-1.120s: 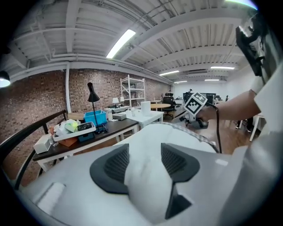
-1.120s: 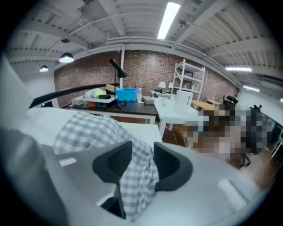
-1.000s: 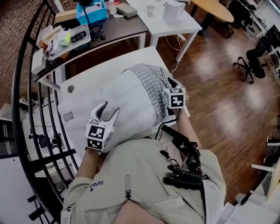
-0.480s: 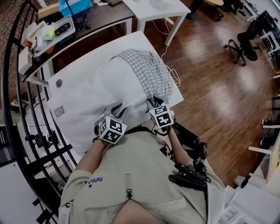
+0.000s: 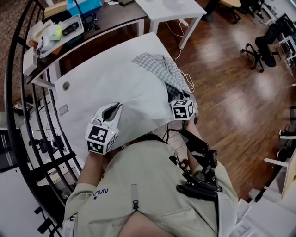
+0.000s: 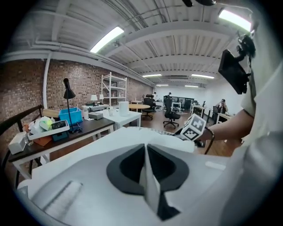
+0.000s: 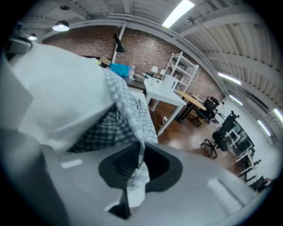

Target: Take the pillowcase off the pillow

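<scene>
A white pillow [image 5: 125,92] lies across the white table [image 5: 69,74], and its checked pillowcase [image 5: 162,69] is bunched over the far right end. My left gripper [image 5: 114,108] sits at the pillow's near left corner. In the left gripper view, this gripper [image 6: 145,152] is shut on a fold of white pillow fabric [image 6: 150,176]. My right gripper [image 5: 177,96] is at the near right side. In the right gripper view its jaws [image 7: 138,150] are closing with the checked pillowcase [image 7: 126,110] pinched between them, next to the white pillow [image 7: 57,88].
A dark desk carrying a blue box [image 5: 83,5] and a white side table [image 5: 171,7] stand beyond the pillow's table. A black metal railing [image 5: 27,129] runs along the left. A cable [image 5: 187,81] hangs off the right edge over wooden floor, with an office chair [image 5: 266,46] farther right.
Both grippers came to the pillow's near edge and shut on fabric. The left one then shifted left with the white corner; the right one moved right, holding checked cloth.
</scene>
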The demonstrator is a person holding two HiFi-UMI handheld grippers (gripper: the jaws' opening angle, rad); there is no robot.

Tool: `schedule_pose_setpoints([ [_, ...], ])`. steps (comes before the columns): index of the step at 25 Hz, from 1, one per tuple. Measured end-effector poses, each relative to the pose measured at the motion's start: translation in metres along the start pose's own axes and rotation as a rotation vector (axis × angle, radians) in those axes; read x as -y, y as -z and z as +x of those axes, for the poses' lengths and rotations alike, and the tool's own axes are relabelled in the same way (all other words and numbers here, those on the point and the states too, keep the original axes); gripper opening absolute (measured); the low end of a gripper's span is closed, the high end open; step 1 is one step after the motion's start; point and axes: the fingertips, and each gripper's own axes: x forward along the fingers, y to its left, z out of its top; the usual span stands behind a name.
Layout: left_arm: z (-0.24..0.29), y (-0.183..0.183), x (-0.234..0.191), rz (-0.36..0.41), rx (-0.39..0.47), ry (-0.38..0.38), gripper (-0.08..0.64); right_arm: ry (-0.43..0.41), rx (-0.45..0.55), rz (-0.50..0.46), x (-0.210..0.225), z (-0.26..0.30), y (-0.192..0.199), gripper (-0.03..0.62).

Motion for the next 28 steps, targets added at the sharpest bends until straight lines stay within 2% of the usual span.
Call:
schedule_pose_setpoints([
  [3, -0.002, 0.013, 0.002, -0.042, -0.016, 0.020, 0.020, -0.016, -0.074, -0.015, 0.000, 0.037, 0.022, 0.025],
  [5, 0.007, 0.029, 0.015, -0.041, -0.075, 0.084, 0.025, -0.065, -0.086, -0.012, -0.009, 0.051, 0.029, 0.026],
  [6, 0.012, 0.038, 0.023, -0.040, -0.112, 0.127, 0.038, -0.088, -0.093, 0.001, -0.012, 0.053, 0.031, 0.031],
  [8, 0.015, 0.047, 0.042, -0.035, -0.156, 0.214, 0.128, -0.139, -0.087, 0.049, -0.017, 0.046, 0.028, 0.062],
  [9, 0.012, 0.041, 0.051, -0.032, -0.145, 0.251, 0.167, -0.170, -0.054, 0.073, -0.018, 0.036, 0.021, 0.109],
  [10, 0.006, 0.027, 0.058, -0.033, -0.104, 0.283, 0.172, -0.195, 0.004, 0.085, -0.018, 0.021, 0.008, 0.135],
  [12, -0.005, -0.015, 0.061, -0.030, 0.023, 0.310, 0.169, -0.215, 0.157, 0.060, -0.013, -0.011, -0.027, 0.137],
  [14, -0.003, -0.043, 0.041, 0.009, 0.102, 0.243, 0.169, -0.239, 0.293, 0.043, -0.012, -0.035, -0.069, 0.137],
  [16, 0.015, -0.039, 0.002, 0.048, 0.069, 0.114, 0.196, -0.275, 0.387, 0.039, -0.017, -0.047, -0.108, 0.137],
  [18, 0.039, -0.014, -0.036, 0.079, -0.058, 0.001, 0.250, -0.308, 0.453, -0.003, -0.026, -0.052, -0.146, 0.137],
  [19, 0.049, 0.001, -0.051, 0.097, -0.135, -0.040, 0.324, -0.325, 0.472, -0.036, -0.033, -0.051, -0.162, 0.137],
  [20, 0.059, 0.017, -0.062, 0.109, -0.206, -0.067, 0.362, -0.343, 0.476, -0.070, -0.041, -0.044, -0.176, 0.142],
  [23, 0.077, 0.055, -0.063, 0.073, -0.326, -0.046, 0.379, -0.416, 0.408, -0.106, -0.066, -0.004, -0.198, 0.183],
  [25, 0.078, 0.066, -0.048, 0.056, -0.338, -0.007, 0.297, -0.489, 0.330, -0.053, -0.080, 0.028, -0.200, 0.202],
  [28, 0.070, 0.061, -0.037, 0.083, -0.285, -0.015, 0.139, -0.551, 0.208, -0.016, -0.094, 0.058, -0.193, 0.194],
])
